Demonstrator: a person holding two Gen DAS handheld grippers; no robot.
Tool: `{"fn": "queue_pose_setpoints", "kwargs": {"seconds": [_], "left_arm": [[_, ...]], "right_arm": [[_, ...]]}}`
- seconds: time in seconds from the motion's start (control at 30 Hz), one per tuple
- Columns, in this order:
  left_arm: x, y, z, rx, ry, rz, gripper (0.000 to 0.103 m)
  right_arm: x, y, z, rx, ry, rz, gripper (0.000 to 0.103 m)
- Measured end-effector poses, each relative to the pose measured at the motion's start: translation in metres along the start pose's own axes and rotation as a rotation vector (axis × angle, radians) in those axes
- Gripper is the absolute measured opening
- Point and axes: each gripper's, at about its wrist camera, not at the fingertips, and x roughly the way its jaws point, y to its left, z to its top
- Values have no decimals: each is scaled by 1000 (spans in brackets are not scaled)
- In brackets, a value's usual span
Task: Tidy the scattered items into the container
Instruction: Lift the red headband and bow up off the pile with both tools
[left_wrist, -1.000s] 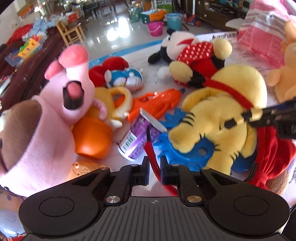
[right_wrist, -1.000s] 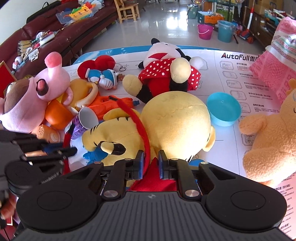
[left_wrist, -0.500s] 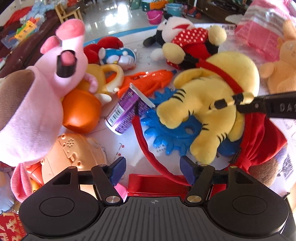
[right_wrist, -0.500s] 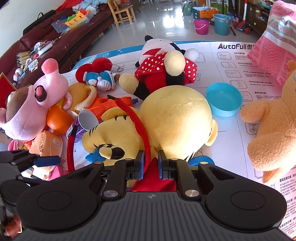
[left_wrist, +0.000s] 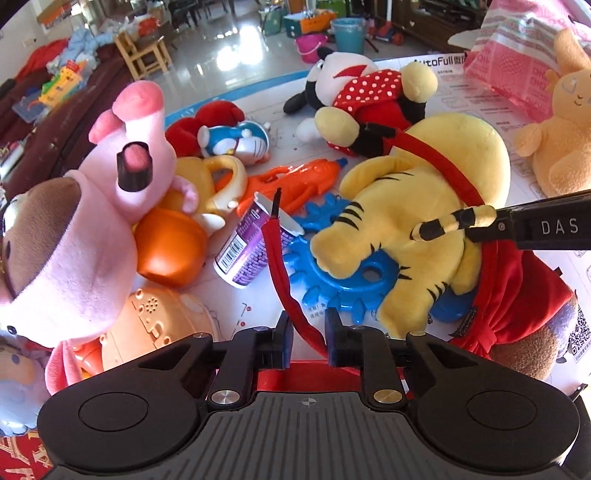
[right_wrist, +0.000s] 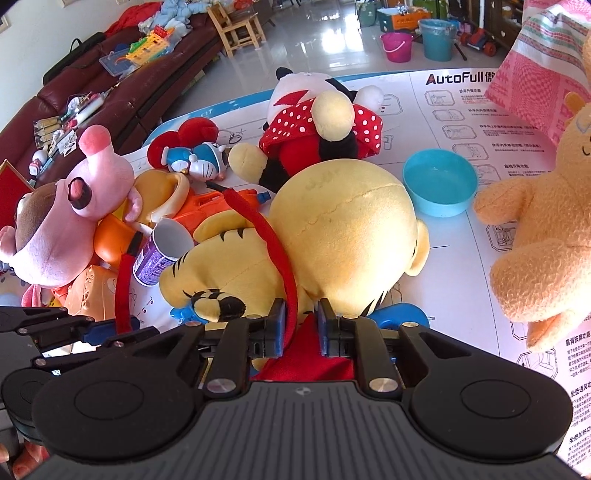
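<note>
A red cloth bag (left_wrist: 517, 295) lies at the near table edge with a yellow tiger plush (left_wrist: 417, 221) on its mouth. My left gripper (left_wrist: 308, 343) is shut on one red bag strap (left_wrist: 280, 273), which rises between its fingers. My right gripper (right_wrist: 299, 325) is shut on the other red strap (right_wrist: 273, 243), which arches over the tiger plush (right_wrist: 332, 236). The right gripper's fingers (left_wrist: 535, 225) show at the right of the left wrist view. Scattered toys lie around: a purple cup (left_wrist: 247, 251), a blue gear ring (left_wrist: 343, 280), an orange water gun (left_wrist: 291, 181).
A pink pig plush (left_wrist: 96, 229) and orange toys (left_wrist: 166, 251) crowd the left. A polka-dot mouse plush (right_wrist: 321, 125), a Doraemon toy (right_wrist: 199, 162), a teal bowl (right_wrist: 439, 181) and an orange bear plush (right_wrist: 546, 229) lie on the printed mat. A pink bag (right_wrist: 535, 66) stands far right.
My left gripper opened half a second ago and has shut again on the red strap. My right gripper stayed shut on its strap and shifted slightly.
</note>
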Motion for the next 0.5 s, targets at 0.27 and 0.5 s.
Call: {"fn": "queue_pose_setpoints", "kwargs": {"seconds": [0.27, 0.5], "left_arm": [[-15, -1, 1, 29, -23, 28, 12], [-35, 4, 3, 33, -54, 23, 10]], "right_arm": [[-11, 15, -5, -69, -10, -33, 13], [-29, 22, -3, -72, -35, -28, 13]]}}
